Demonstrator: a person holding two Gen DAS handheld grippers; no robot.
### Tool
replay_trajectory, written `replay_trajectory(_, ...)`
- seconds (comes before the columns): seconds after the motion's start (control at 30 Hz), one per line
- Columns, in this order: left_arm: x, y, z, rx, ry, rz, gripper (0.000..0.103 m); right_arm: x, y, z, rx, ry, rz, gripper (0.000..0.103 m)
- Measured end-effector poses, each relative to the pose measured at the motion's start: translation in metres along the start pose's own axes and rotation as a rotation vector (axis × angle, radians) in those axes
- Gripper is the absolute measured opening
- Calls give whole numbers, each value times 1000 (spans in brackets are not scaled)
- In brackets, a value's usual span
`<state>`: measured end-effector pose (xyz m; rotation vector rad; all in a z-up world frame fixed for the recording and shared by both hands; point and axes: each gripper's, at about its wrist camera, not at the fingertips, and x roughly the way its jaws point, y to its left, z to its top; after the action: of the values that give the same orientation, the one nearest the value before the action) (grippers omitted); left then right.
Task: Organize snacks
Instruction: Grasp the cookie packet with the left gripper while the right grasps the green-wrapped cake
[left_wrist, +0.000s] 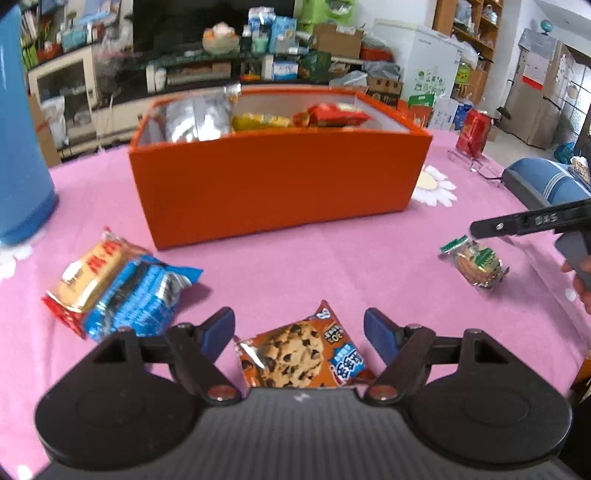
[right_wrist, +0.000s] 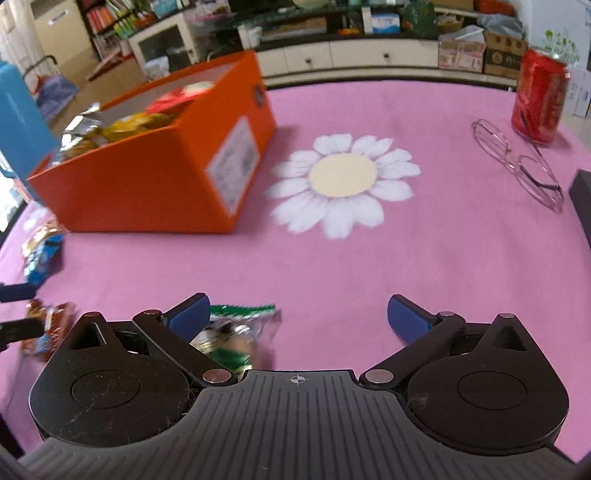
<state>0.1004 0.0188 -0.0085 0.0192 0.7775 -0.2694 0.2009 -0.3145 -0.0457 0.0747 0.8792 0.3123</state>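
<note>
— On the desk (left_wrist: 332, 258), what's left for you?
— Several snacks fill the orange box (left_wrist: 280, 184); four packets remain out. Your left hand-held gripper (left_wrist: 299, 332) gapes around the cookie packet (left_wrist: 299, 354), gripping nothing; your right hand-held gripper (right_wrist: 295, 317) stands wide over the green biscuit packet (right_wrist: 236, 332).

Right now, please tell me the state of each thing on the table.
Orange box: open, part filled.
Cookie packet: flat between open left hand-held gripper.
Green-edged biscuit packet: loose in open right hand-held gripper.
Red can: upright.
Glasses: unfolded.
</note>
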Motion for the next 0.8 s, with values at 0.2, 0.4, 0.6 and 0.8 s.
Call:
replay_trajectory(0.2, -39, 13, -36, -64, 34, -45, 81, -64, 20, -23, 102, -177, 37, 93)
replay_trajectory(0.4, -33, 18, -38, -10, 30, 43, 81, -52, 9, -47, 261, -162, 84, 93)
replay_trajectory(0.6, -2, 13, -2, 228, 85, -81, 81, -46, 9, -51, 251, -140, 99, 93)
replay_trajectory(0.8, 14, 29, 0, -116, 147, -45, 81, -34, 38, -47, 98, -137, 42, 93)
